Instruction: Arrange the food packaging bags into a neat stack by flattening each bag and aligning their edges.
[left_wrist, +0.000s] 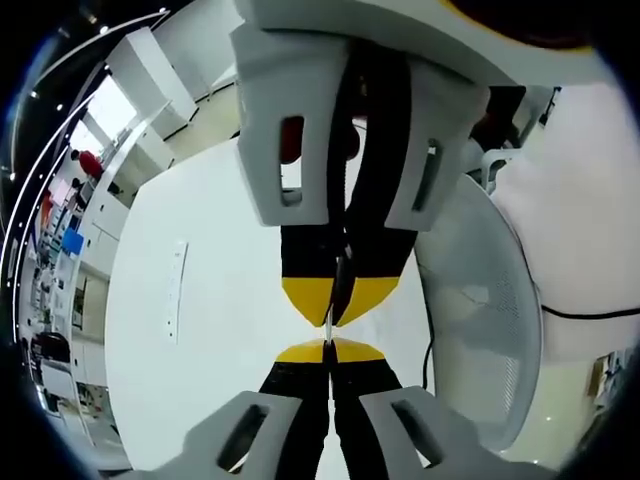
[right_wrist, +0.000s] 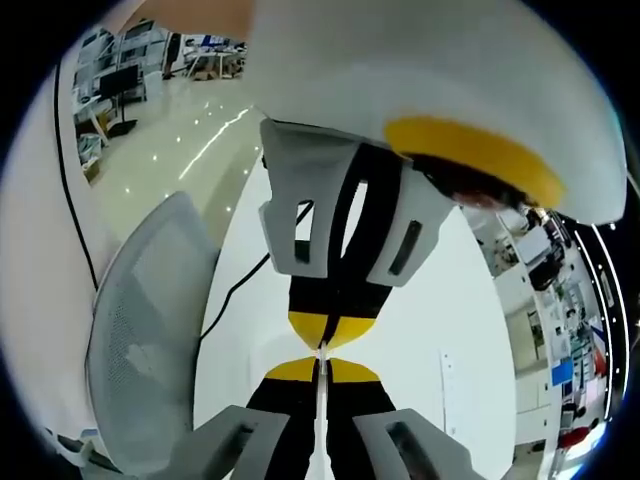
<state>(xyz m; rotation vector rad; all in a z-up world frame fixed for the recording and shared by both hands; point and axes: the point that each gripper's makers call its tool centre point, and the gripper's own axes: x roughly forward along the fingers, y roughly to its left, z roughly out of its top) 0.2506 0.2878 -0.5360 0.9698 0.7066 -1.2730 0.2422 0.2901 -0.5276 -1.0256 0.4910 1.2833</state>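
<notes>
I am pinching a thin bag edge (left_wrist: 330, 318) between both clenched grippers, left (left_wrist: 330, 345) and right (right_wrist: 322, 362); uneven pulling risks tearing or slipping above the worktop (left_wrist: 200, 330).

white counter (left_wrist: 215, 330), bare surface | grey mesh office chair (left_wrist: 480, 300) just beside the counter's edge | black cable (right_wrist: 232, 290) running past the chair | shelves with coloured items (left_wrist: 60, 240) well apart, along the room's far side | glossy floor (right_wrist: 180, 150) with light reflections
</notes>
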